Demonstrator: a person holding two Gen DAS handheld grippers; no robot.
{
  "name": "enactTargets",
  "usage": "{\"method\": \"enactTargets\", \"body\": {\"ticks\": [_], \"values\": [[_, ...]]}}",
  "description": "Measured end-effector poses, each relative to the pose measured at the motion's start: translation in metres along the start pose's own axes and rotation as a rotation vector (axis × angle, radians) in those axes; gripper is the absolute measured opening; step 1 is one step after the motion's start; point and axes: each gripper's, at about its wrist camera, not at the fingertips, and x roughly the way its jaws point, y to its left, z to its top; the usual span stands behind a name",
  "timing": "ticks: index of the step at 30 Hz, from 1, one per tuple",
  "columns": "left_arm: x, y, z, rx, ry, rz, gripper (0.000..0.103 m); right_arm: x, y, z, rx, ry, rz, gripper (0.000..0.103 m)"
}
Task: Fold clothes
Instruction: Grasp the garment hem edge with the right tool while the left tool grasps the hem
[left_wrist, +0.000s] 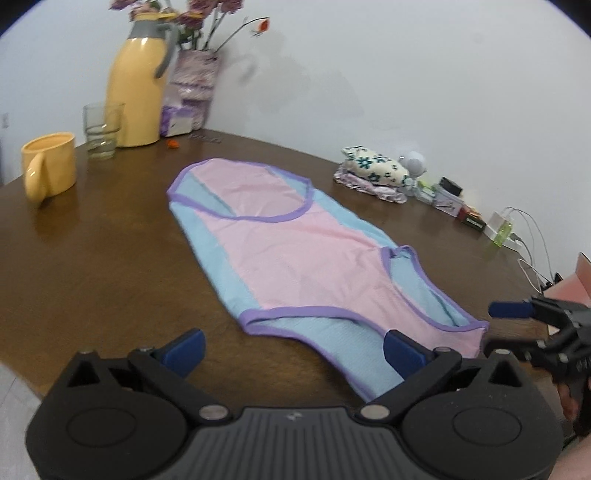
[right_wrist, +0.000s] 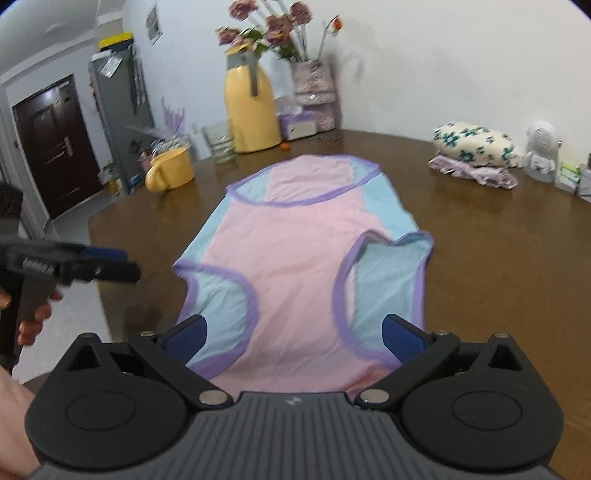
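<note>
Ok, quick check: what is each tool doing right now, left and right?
Left tool: open, holding nothing, above the pink and blue sleeveless top.
Right tool: open, holding nothing.

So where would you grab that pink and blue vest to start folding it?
Probably at the near shoulder straps of the vest, one in each open gripper, coming in low from the near table edge. It lies flat and spread, and the purple-trimmed armholes leave narrow strips there that are easy to pinch.
</note>
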Motion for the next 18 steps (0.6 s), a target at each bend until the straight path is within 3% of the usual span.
{"method": "enactTargets", "body": {"ticks": [3,6,8,10,14,18], "values": [[-0.006,0.012,0.0,-0.043,-0.001,0.016,0.103,-0.005,0.014,0.002,-0.03,0.025,0.019,0.103],[-0.013,0.028,0.001,-0.092,-0.003,0.038,0.103,-0.01,0.033,0.005,-0.047,0.06,0.123,0.097],[-0.015,0.04,0.007,-0.114,-0.002,0.047,0.101,-0.01,0.049,0.007,-0.083,0.106,0.174,0.079],[-0.014,0.051,0.016,-0.123,0.002,0.053,0.099,-0.004,0.066,0.005,-0.131,0.165,0.173,0.069],[0.0,0.069,0.04,-0.123,0.029,0.067,0.085,0.013,0.089,0.002,-0.187,0.268,0.147,0.044],[0.031,0.081,0.066,-0.111,0.079,0.095,0.066,0.021,0.099,0.0,-0.184,0.303,0.097,0.04]]}}
